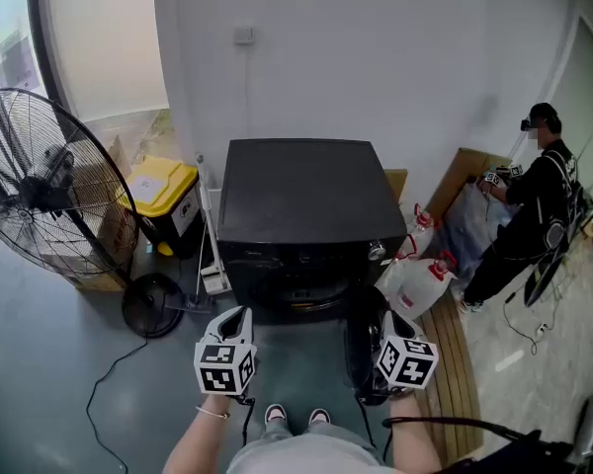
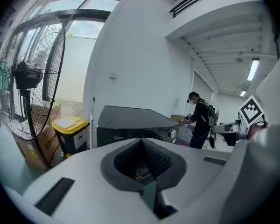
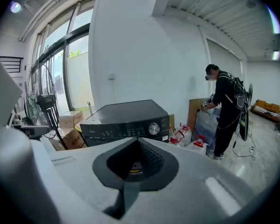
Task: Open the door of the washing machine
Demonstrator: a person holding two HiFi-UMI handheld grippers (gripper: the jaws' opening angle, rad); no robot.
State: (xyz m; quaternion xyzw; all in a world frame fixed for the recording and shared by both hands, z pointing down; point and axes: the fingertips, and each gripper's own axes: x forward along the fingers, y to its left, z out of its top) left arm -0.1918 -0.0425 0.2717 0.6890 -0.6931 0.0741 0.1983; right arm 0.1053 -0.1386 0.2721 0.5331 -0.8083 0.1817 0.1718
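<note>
While both pairs of jaws are squeezed together with nothing in them, the left gripper (image 1: 233,316) and the right gripper (image 1: 389,320) hang in front of the black washing machine (image 1: 306,196). Its door (image 1: 362,349) looks swung out already, just beside the right gripper. I think a soft sideways push would open it wider. A hard bump could swing it back.

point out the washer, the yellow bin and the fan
washer (image 1: 306,191), head view, on its dark top
yellow bin (image 1: 158,179), head view, on its lid
fan (image 1: 45,180), head view, on the hub behind its cage
</note>
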